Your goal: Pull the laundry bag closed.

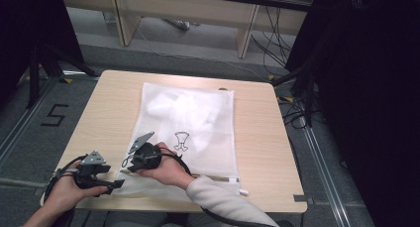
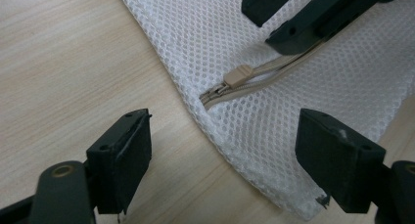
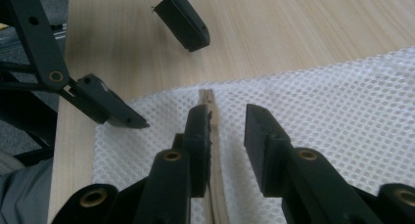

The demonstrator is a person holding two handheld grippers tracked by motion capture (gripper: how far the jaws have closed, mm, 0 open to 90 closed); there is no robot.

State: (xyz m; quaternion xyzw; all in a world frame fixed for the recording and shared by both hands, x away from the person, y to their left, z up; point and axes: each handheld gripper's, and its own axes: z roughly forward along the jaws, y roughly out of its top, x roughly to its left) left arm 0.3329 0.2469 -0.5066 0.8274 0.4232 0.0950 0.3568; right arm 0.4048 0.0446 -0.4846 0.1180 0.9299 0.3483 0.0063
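Observation:
A white mesh laundry bag [image 1: 198, 138] lies flat on the table with white cloth inside and a beige zipper along its near edge. My left gripper [image 1: 115, 183] is open at the bag's near-left corner. In the left gripper view its jaws straddle that corner, with the tan zipper pull [image 2: 238, 77] just ahead at the zipper's end. My right gripper [image 1: 128, 162] hovers right behind the pull. Its jaws are a little apart over the zipper tape [image 3: 209, 102], which runs under one jaw, and nothing is clamped between them.
The wooden table [image 1: 109, 113] has bare surface to the left of the bag and along its right side. The near table edge [image 1: 198, 207] is close under both hands. Cables and dark stands surround the table on the floor.

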